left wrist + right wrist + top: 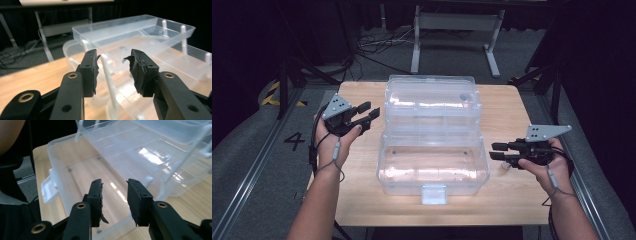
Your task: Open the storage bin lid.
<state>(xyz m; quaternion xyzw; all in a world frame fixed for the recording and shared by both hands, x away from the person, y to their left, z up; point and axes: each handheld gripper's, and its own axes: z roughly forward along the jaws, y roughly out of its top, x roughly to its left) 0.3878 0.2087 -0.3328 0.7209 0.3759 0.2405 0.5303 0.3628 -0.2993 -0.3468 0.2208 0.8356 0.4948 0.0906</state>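
Wooden table (512, 200): clear box (432, 165) lay open. L gripper (364, 114) & R gripper (498, 151) gaped, empty. Risk: a jaw snagging tray (432, 107), tipping it.

Worktop (362, 200): carries one lidded box (433, 167), set at its middle.
Box: open, base on the near side, with a latch tab (434, 194) on the near wall facing the person.
Lid (430, 100): swung back, lying behind the base toward the far edge of the worktop.
Tray (135, 31): raised on thin arms above the base, between base and lid.
Left tongs (368, 113): left of the box, level with the lid, just beside it, apart from it.
Right tongs (498, 151): right of the box, level with the base, near its right wall.
Floor (452, 55): beyond the worktop, bearing a stand frame (457, 30) and cables (377, 45).
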